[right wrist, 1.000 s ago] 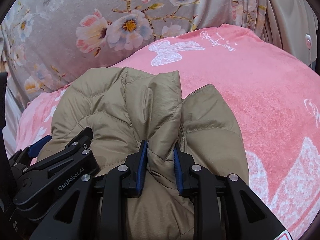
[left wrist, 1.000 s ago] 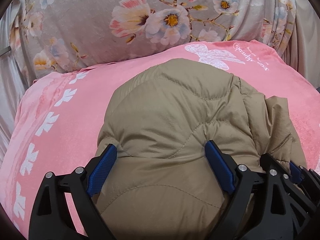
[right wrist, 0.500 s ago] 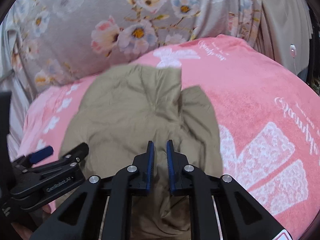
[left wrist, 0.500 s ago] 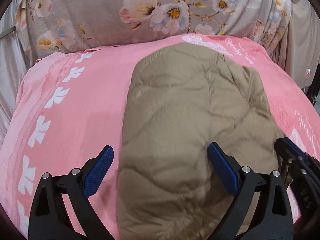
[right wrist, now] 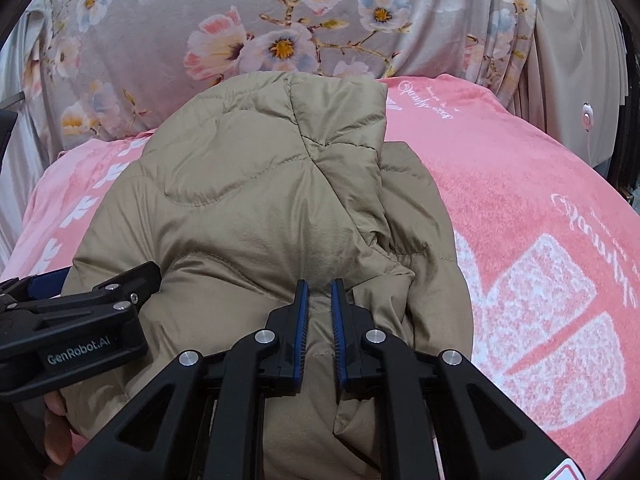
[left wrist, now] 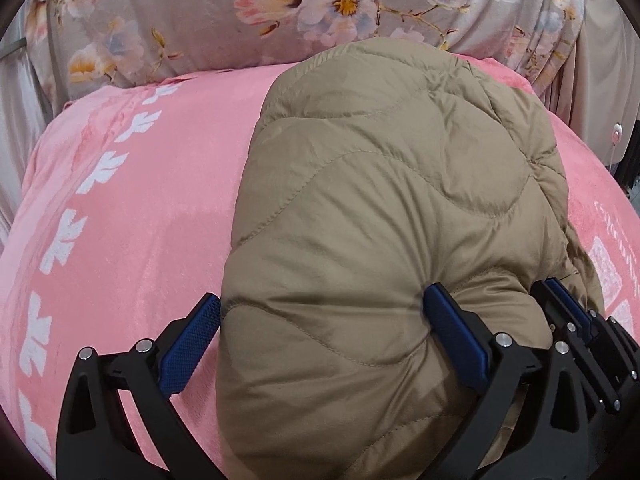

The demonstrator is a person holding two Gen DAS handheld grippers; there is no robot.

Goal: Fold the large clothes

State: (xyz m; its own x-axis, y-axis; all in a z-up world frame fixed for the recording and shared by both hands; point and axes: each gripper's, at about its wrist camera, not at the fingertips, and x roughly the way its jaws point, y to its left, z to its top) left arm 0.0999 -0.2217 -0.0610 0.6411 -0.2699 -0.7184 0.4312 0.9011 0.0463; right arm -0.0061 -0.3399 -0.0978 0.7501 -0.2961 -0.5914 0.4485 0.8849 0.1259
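A tan quilted puffer jacket (left wrist: 380, 200) lies bunched on the pink blanket (left wrist: 140, 220). My left gripper (left wrist: 322, 294) straddles its near bulge, and its jaws are opening. The right pad (left wrist: 452, 336) dents the fabric, while the left pad (left wrist: 188, 348) sits just at the jacket's edge. In the right wrist view, my right gripper (right wrist: 320, 284) is shut on a thin fold of the jacket (right wrist: 260, 200). The left gripper's black body (right wrist: 80, 304) shows to its left, and the right gripper (left wrist: 568, 304) appears at the edge of the left wrist view.
Grey floral fabric (left wrist: 200, 12) rises behind the blanket (right wrist: 520, 200). A pale pleated curtain (right wrist: 580, 40) hangs at the far right. Part of a hand (right wrist: 56, 420) shows under the left gripper. Open pink blanket lies to the jacket's left and right.
Both grippers and the jacket have shifted toward the floral fabric. The right jaws narrowed onto a thinner fold. The left jaws spread wider around the bulge.
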